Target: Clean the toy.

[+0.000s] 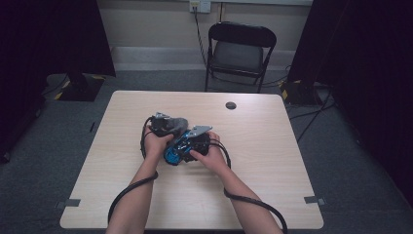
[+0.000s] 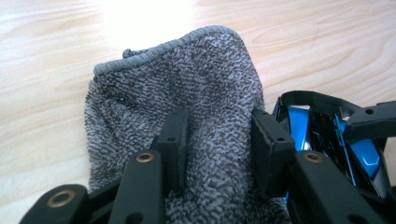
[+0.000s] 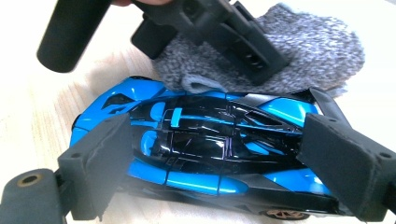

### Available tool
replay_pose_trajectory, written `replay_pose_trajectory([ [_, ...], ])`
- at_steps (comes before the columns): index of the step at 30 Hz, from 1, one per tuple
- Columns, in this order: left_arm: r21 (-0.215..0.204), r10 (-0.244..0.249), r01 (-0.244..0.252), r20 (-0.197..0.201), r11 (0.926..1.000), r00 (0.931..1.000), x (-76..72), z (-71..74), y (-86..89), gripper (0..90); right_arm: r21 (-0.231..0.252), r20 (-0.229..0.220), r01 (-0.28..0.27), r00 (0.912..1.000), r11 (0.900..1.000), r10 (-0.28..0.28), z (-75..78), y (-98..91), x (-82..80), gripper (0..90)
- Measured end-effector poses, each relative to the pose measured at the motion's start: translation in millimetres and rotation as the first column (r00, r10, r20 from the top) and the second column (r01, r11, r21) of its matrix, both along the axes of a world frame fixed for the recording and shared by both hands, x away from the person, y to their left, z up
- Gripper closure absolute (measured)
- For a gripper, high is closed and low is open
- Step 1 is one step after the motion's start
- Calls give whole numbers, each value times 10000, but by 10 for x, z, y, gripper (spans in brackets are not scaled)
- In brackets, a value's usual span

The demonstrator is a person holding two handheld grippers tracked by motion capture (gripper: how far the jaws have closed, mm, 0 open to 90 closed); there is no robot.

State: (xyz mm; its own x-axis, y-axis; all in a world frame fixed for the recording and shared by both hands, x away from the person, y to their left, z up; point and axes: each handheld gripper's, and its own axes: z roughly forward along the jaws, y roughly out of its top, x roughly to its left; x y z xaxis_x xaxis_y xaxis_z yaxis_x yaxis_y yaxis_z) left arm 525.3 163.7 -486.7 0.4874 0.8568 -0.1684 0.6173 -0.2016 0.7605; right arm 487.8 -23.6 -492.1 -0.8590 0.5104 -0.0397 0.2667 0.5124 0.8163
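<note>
One chair (image 1: 242,51) behind table (image 1: 263,146)

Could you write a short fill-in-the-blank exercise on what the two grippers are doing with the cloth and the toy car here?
1. The left gripper has its jaws around a bunched grey terry ____.
2. The right gripper straddles a glossy toy car coloured black and ____.
3. Both things rest on a pale ____ table.
4. In the right gripper view the cloth lies ____ the car, touching it.

Missing words: cloth; blue; wooden; behind
</note>
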Motion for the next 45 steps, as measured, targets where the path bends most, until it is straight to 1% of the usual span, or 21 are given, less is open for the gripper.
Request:
replay_pose_trajectory([
  [1,104,5,-5,-21,9999,10000,1,1,-10,640,-6,-6,0,10000,10000,0,1,0,0,91],
  [2,294,-65,66,-56,9995,10000,3,4,-10,664,-28,-2,-13,10000,10000,13,2,0,2,91],
  [4,318,-211,215,-134,9993,9997,8,5,2,700,-69,-36,-5,10000,10000,5,7,3,3,91],
  [6,112,-245,247,-202,9996,9995,-1,4,11,731,-83,-43,-5,10000,10000,5,9,5,4,91],
  [7,161,-402,406,-247,9990,9989,-6,7,29,738,-82,-35,-11,10000,10000,11,9,5,5,91],
  [8,91,-452,454,-262,9989,9986,-15,6,33,743,-78,-37,-14,10000,10000,14,8,4,5,91],
  [10,178,-631,637,-313,9978,9975,-37,15,52,748,-61,-34,-32,10000,10000,32,7,2,6,91],
  [13,395,-991,1004,-329,9942,9945,-64,33,69,752,-105,-72,-24,10000,9999,23,13,9,8,91],
  [17,364,-1174,1187,-377,9923,9924,-92,41,111,753,-96,-81,-25,10000,10000,24,13,14,1,91],
  [20,356,-1217,1232,-409,9917,9917,-115,44,136,753,-91,-67,-36,10000,10000,36,11,12,0,91],
  [25,329,-1218,1229,-342,9919,9920,-160,42,156,753,-92,-83,-55,10000,9999,54,12,12,5,91],
  [30,441,-1314,1331,-407,9901,9905,-205,56,203,754,-82,-65,-53,10000,10000,53,10,12,2,91],
  [33,317,-1243,1255,-379,9916,9915,-247,53,237,755,-92,-76,-55,10000,9999,55,12,13,2,91],
  [36,280,-1217,1227,-349,9921,9920,-284,53,265,756,-104,-80,-65,9999,9999,64,13,15,-1,91],
  [41,378,-1255,1269,-381,9912,9914,-317,68,296,757,-107,-65,-120,9999,9999,119,12,28,-14,91],
  [45,368,-1164,1178,-379,9924,9925,-349,67,330,757,-112,-59,-116,9999,9999,115,12,31,-17,91],
])
